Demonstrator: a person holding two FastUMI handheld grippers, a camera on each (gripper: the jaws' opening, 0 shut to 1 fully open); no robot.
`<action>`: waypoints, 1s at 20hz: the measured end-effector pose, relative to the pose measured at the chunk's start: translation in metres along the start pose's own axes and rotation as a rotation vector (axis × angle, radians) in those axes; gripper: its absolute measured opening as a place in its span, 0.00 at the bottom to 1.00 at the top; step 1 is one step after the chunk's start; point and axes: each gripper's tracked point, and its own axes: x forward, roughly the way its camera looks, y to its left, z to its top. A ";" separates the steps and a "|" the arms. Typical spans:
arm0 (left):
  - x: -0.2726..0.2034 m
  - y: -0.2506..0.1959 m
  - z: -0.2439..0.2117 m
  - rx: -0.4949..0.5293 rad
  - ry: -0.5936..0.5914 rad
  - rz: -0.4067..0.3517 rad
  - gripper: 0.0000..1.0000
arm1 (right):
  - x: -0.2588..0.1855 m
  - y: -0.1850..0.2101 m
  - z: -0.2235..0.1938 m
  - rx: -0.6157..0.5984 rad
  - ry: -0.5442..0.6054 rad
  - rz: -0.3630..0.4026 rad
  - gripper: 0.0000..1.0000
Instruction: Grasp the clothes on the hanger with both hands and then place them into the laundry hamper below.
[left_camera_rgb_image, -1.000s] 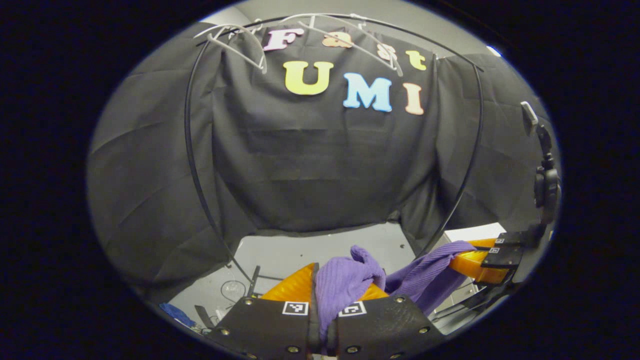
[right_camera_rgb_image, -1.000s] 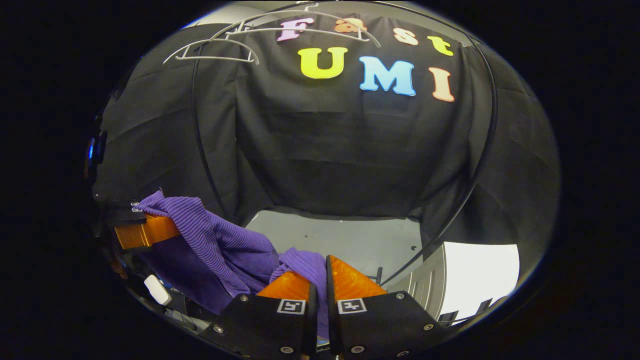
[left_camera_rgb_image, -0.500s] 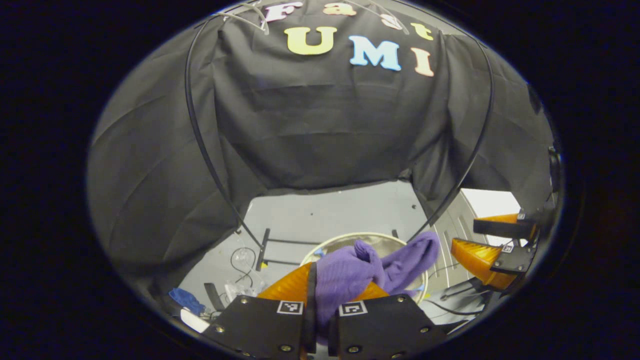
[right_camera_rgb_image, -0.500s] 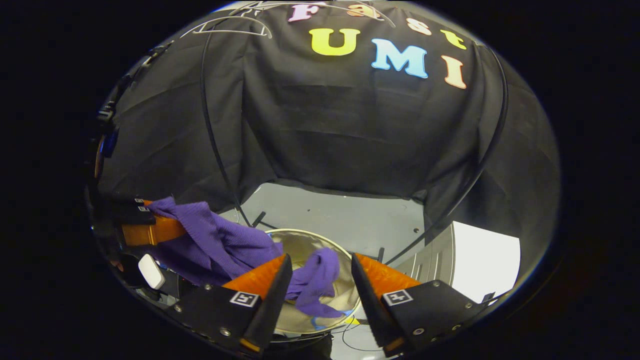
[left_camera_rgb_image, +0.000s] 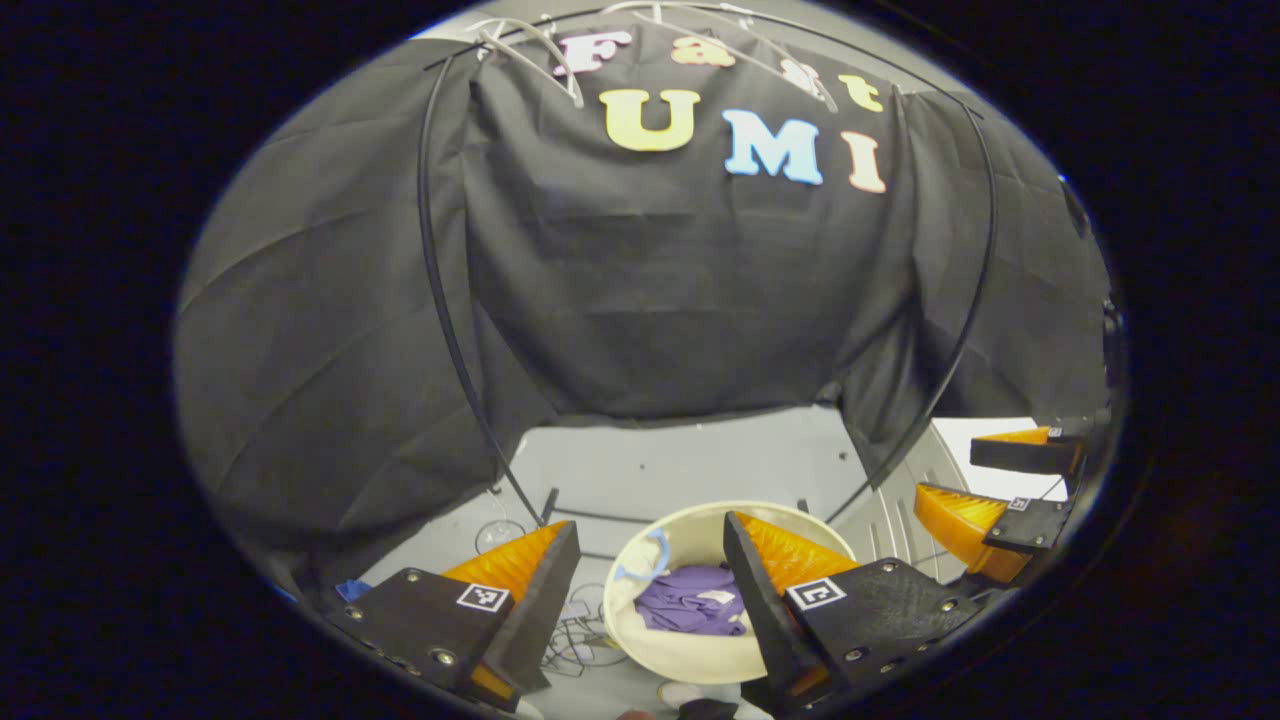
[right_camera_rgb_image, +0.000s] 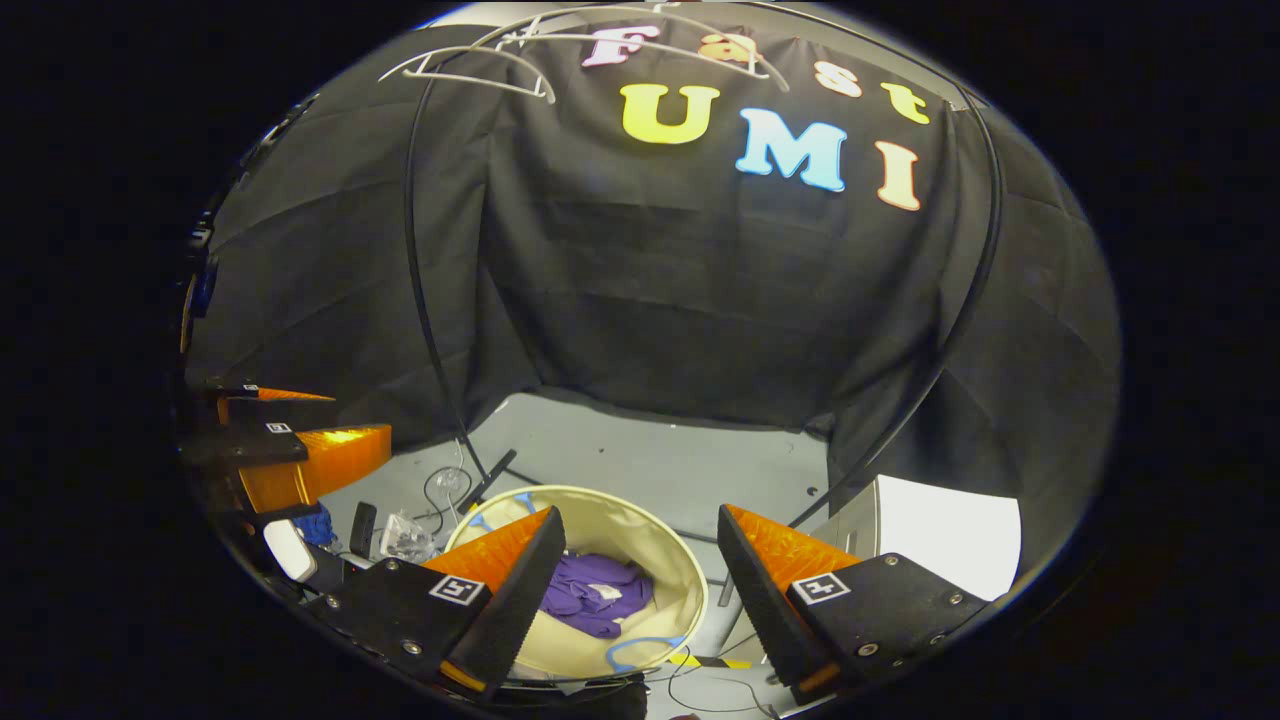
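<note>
A: Where's the purple garment (left_camera_rgb_image: 693, 611)?
B: Crumpled inside the cream laundry hamper (left_camera_rgb_image: 640, 640) on the floor.
A: And the jaws?
B: Left gripper (left_camera_rgb_image: 652, 535) and right gripper (right_camera_rgb_image: 640, 520) both spread wide, holding nothing. No legible label.

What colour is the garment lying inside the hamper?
Purple; the garment shows best in the right gripper view, inside the cream hamper.

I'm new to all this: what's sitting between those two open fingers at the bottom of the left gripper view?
The laundry hamper down on the floor, with the purple garment crumpled inside; the left gripper is open above it.
</note>
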 end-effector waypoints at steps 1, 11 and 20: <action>-0.005 0.004 0.019 -0.004 -0.038 0.008 0.84 | -0.006 -0.003 0.014 0.019 -0.028 -0.006 0.96; -0.083 0.019 0.189 -0.032 -0.405 0.025 0.80 | -0.068 -0.053 0.150 0.097 -0.342 -0.087 0.96; -0.165 0.043 0.292 0.000 -0.610 0.024 0.90 | -0.128 -0.125 0.221 0.124 -0.549 -0.235 0.96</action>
